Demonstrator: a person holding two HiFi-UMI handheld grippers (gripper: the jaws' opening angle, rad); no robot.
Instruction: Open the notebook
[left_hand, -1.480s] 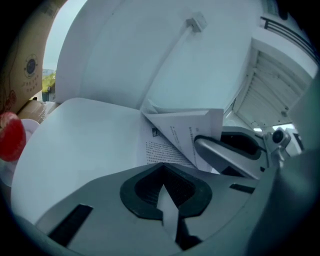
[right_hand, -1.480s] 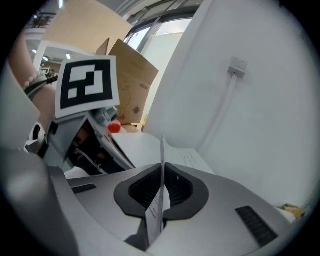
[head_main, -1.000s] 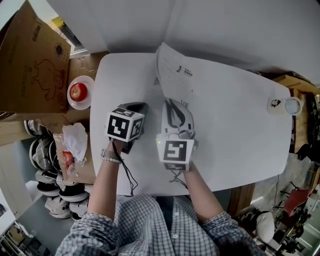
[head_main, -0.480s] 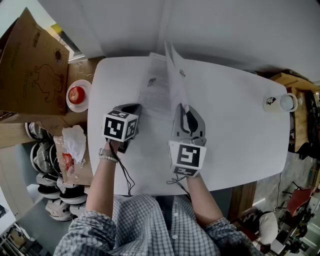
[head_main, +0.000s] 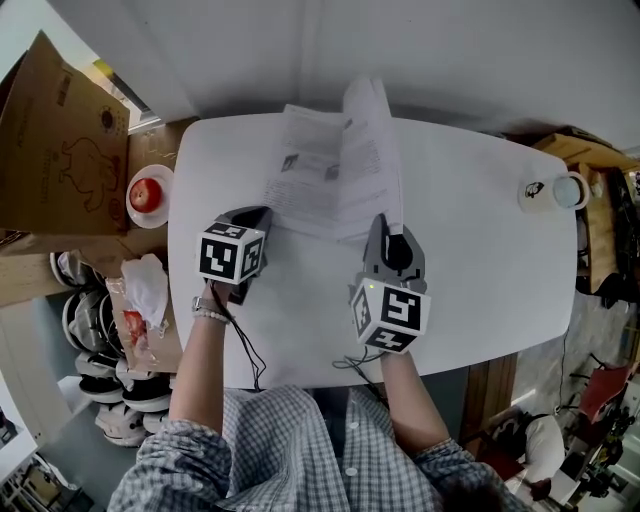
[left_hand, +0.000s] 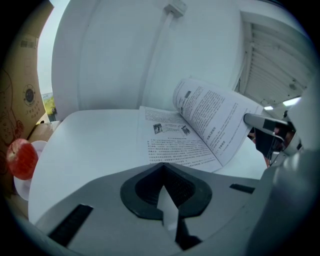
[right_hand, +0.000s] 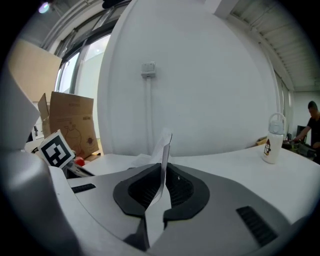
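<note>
The notebook (head_main: 315, 185) lies open on the white table (head_main: 480, 270), showing printed pages (left_hand: 175, 145). One leaf (head_main: 372, 150) stands up from it, curling to the right. My right gripper (head_main: 388, 232) is shut on that leaf's near edge; the paper (right_hand: 164, 150) runs upright between its jaws (right_hand: 161, 187). At the notebook's near left corner my left gripper (head_main: 257, 214) is shut on a white strip of paper (left_hand: 167, 200). The left gripper view also shows the raised leaf (left_hand: 215, 120) with the right gripper (left_hand: 260, 122) at its edge.
A red apple (head_main: 143, 193) sits on a small plate left of the table, beside a cardboard box (head_main: 60, 140). A white bottle (head_main: 555, 192) stands at the table's far right edge. Crumpled wrapping (head_main: 145, 280) lies on a low stand at left. A person (right_hand: 310, 120) stands far right.
My right gripper has moved right and nearer with the leaf, swinging it up and over from the left. Printed inner pages now show. The left gripper has stayed in place.
</note>
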